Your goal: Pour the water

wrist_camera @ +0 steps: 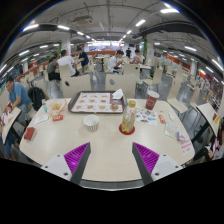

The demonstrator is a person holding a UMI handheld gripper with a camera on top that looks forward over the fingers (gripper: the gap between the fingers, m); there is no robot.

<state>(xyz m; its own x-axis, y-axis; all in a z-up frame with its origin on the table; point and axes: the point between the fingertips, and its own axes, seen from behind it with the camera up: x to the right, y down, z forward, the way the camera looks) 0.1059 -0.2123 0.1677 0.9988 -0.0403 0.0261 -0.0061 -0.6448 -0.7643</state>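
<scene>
Gripper view is showing me hovering over a pale table (100, 150), and the bottle (128, 117) with its yellowish contents is standing upright beyond my fingers, slightly toward my right one. My gripper (112, 157) is holding its jaws wide apart, gripping and touching nothing. A white paper cup (91, 123) is sitting just left of the bottle, a tray (95, 102) lying farther off. Small items around them are staying too tiny to identify
</scene>
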